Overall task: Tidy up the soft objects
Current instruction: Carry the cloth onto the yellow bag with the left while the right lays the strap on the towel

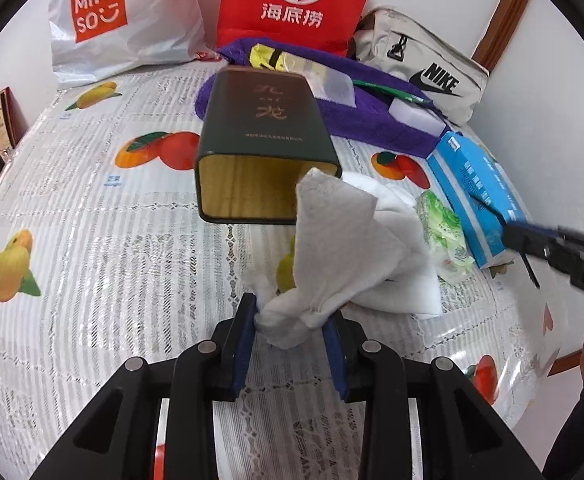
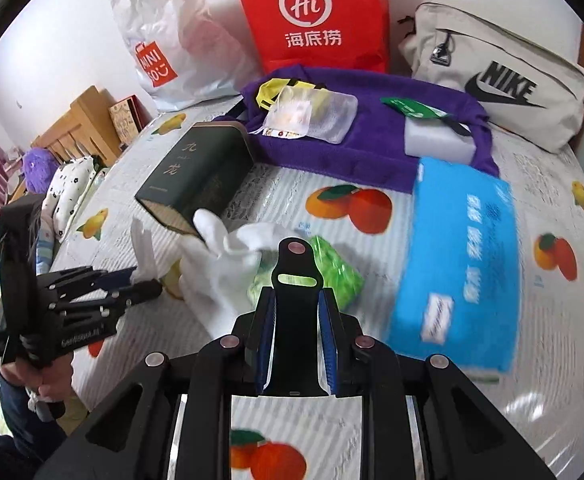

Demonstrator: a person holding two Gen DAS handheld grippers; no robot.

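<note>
Tablecloth [image 1: 92, 208]: white lace-look stripes, printed with orange, red and yellow fruit with green leaves.
Tin box [image 1: 260, 128]: dark green, gold characters, yellowish-gold inside.
Cloth [image 1: 344, 248]: plain white with a faint dotted texture.
Towel [image 2: 372, 136]: solid purple.
Tissue pack [image 2: 464, 264]: bright blue with white print.
Small packet [image 1: 444, 228]: white with green pattern.
Paper bag [image 2: 316, 16]: red, white round logo and white characters.
Plastic bag [image 1: 124, 20]: white, orange-red square logo with white letters.
Pouch [image 2: 500, 80]: off-white, black swoosh and lettering.
Left gripper [image 1: 292, 332] and right gripper [image 2: 297, 340]: black, blue pads.
</note>
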